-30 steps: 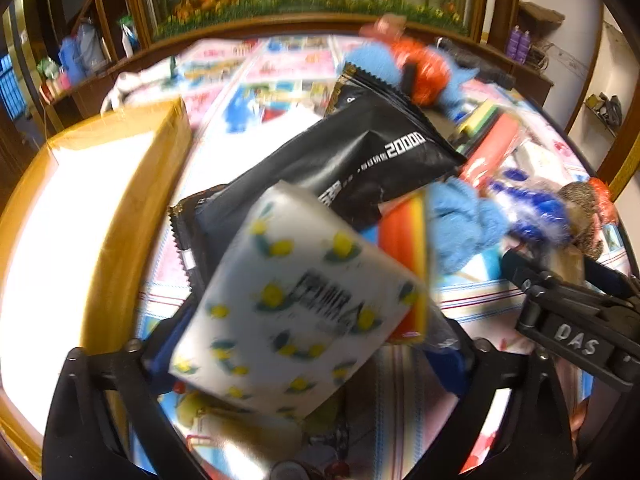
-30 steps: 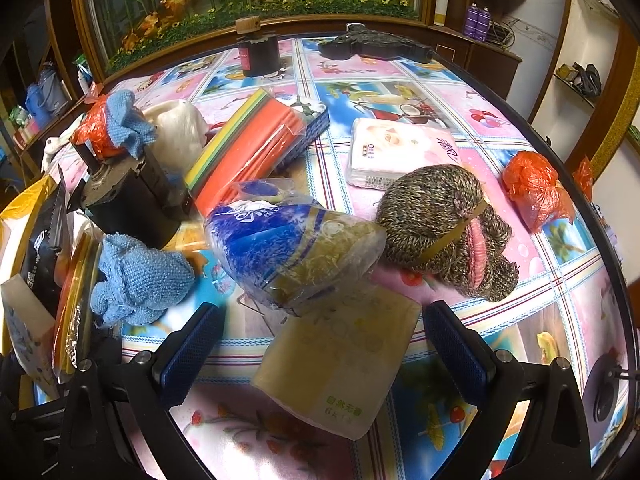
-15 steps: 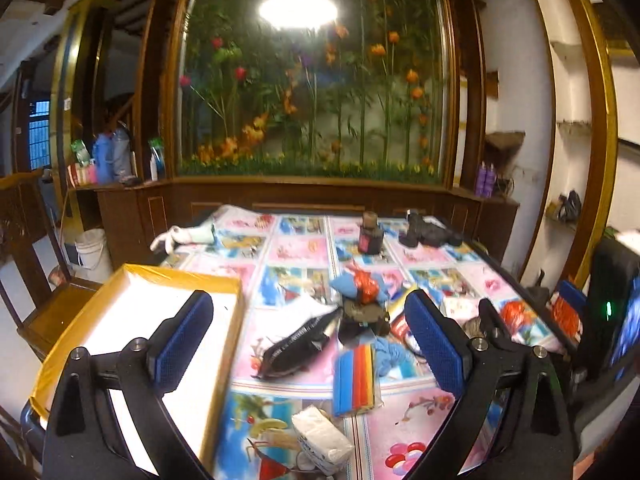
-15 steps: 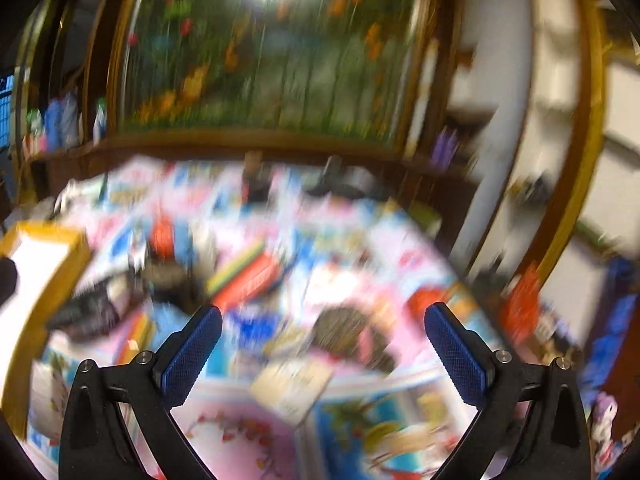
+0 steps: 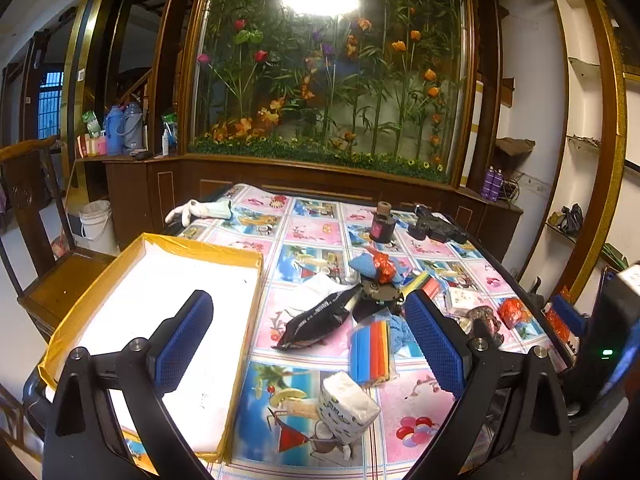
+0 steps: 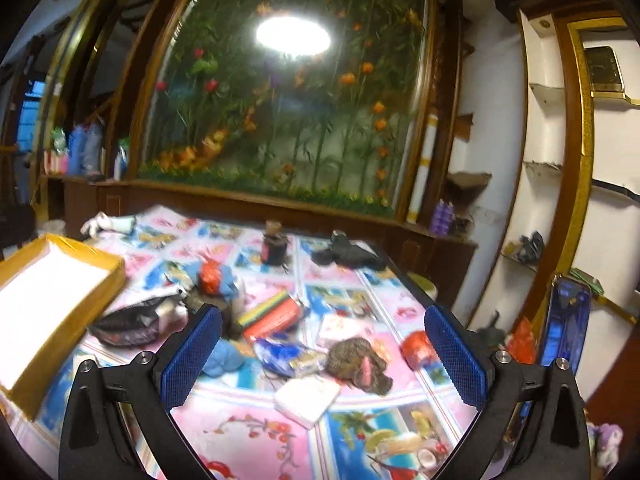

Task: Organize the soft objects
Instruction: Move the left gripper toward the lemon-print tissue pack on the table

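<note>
Both grippers, left (image 5: 310,338) and right (image 6: 322,352), are held raised, jaws apart and empty. The tissue pack (image 5: 347,406), right of the yellow-rimmed tray (image 5: 248,322), is best squeezed gently across its width.

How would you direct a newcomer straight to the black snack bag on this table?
Start at the big yellow-edged tray on the table's left side. Just to its right, on the patterned tablecloth, lies the black snack bag, flat and slanted. It is the only black, shiny, crinkled packet with white lettering; its neighbours are bright sponges and blue cloth.
</note>
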Demonstrator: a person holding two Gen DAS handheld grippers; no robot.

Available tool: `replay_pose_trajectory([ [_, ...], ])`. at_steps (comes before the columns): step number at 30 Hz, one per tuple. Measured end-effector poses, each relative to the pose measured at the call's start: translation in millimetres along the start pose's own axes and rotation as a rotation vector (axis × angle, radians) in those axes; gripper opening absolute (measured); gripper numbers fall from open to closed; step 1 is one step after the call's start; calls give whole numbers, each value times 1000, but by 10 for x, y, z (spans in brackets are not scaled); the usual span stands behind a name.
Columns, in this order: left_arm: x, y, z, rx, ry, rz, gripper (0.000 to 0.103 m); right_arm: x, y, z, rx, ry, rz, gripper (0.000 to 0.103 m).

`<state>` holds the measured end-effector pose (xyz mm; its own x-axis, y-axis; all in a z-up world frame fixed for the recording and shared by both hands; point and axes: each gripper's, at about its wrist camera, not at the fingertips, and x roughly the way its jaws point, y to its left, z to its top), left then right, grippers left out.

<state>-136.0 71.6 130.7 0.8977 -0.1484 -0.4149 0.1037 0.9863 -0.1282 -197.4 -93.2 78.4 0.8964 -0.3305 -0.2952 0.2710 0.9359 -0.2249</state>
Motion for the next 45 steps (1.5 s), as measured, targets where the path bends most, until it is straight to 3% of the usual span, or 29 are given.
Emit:
replay_pose_trajectory([
  [2, 31, 4, -32, -4, 22, -15, 98, 125, 146, -99, -44, 97, 27, 102],
  [11, 79, 183, -128, -53, 69, -11, 98, 271, 184, -424, 12, 223, 81, 102],
  [16, 111, 191, -166, -69, 84, -31, 98, 118, 68, -374, 38, 171, 55, 102],
  [24, 123, 202, -188, -79, 106, -50, 98, 214, 56, -327, -6, 205, 96, 102],
  [37, 101, 210, -213, -85, 116, -61, 98, 353, -92, -310, 55, 281, 111, 102],
  [42, 88, 207, -205, -92, 116, -67, 98, 282, -89, -322, 56, 236, 91, 102],
  [45, 110, 209, -196, -101, 126, -66, 98, 141, -108, -318, 53, 138, 23, 102],
])
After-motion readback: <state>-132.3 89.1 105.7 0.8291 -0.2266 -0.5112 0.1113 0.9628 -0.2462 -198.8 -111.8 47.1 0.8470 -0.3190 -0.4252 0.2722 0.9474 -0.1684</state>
